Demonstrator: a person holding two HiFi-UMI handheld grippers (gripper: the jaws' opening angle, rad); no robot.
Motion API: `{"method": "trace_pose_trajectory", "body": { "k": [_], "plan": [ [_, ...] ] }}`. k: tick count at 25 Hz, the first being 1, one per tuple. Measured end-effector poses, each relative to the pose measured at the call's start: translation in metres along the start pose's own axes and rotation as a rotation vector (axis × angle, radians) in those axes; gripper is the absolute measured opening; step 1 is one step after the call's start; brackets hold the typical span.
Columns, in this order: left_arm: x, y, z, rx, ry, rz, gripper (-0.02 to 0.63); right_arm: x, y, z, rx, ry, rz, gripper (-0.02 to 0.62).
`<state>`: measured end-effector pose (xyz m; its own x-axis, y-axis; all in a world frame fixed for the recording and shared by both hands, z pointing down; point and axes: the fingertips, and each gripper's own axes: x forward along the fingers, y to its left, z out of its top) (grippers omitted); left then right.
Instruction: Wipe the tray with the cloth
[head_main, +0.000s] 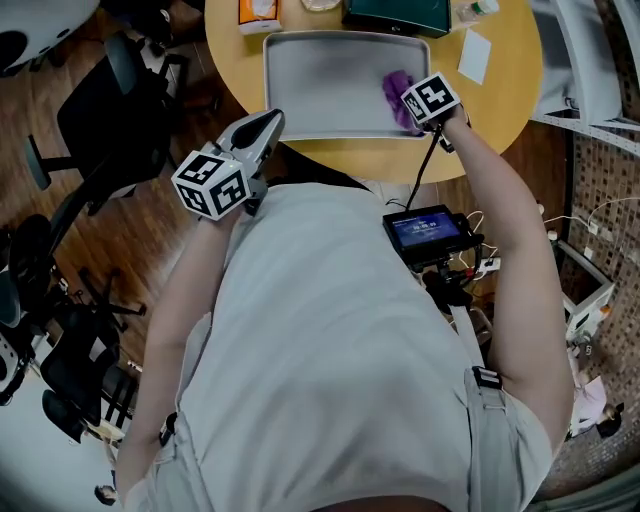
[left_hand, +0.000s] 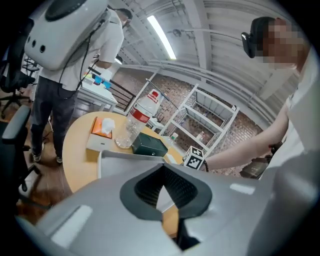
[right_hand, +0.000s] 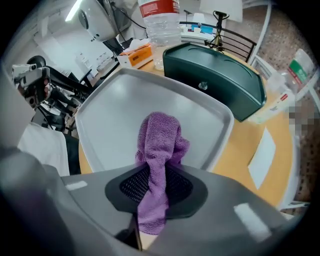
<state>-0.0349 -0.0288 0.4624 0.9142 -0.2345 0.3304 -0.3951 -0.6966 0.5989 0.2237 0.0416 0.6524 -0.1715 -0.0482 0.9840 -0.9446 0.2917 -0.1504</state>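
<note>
A grey metal tray (head_main: 320, 65) lies on the round wooden table (head_main: 510, 100). My right gripper (head_main: 415, 118) points down over the tray's near right corner and is shut on a purple cloth (head_main: 397, 88). In the right gripper view the cloth (right_hand: 160, 142) runs up between the pads of the right gripper (right_hand: 155, 197) and bunches on the tray (right_hand: 120, 105). My left gripper (head_main: 270, 122) hovers off the tray's near left corner, jaws together, holding nothing. In the left gripper view, past the left gripper (left_hand: 162, 190), the tray (left_hand: 117, 160) shows.
Behind the tray stand a dark green box (right_hand: 220, 75), a clear plastic bottle (left_hand: 137, 120) and an orange tissue box (left_hand: 101, 129). A white paper (head_main: 474, 55) lies at the table's right. Office chairs (head_main: 100, 110) stand on the floor at left. A person (left_hand: 75, 75) stands beyond the table.
</note>
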Motion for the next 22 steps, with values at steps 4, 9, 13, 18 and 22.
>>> {"method": "trace_pose_trajectory", "body": {
  "k": [4,9,13,18,22],
  "plan": [
    [0.002,-0.002,-0.004,0.0,0.01,-0.004,0.0,-0.002,-0.016,-0.018,-0.072,0.029,-0.057,0.075],
    [-0.005,0.0,-0.006,-0.009,-0.003,0.016,0.0,-0.004,-0.012,-0.017,-0.157,0.066,-0.1,0.075],
    [-0.015,0.006,-0.007,-0.029,-0.034,0.035,0.0,0.003,0.034,-0.014,-0.311,0.103,-0.021,0.075],
    [-0.035,0.018,-0.01,-0.069,-0.093,0.09,0.0,0.022,0.098,0.034,-0.578,0.061,0.034,0.074],
    [-0.074,0.047,-0.019,-0.117,-0.14,0.166,0.0,0.04,0.159,0.077,-0.799,0.076,0.053,0.074]
  ]
}}
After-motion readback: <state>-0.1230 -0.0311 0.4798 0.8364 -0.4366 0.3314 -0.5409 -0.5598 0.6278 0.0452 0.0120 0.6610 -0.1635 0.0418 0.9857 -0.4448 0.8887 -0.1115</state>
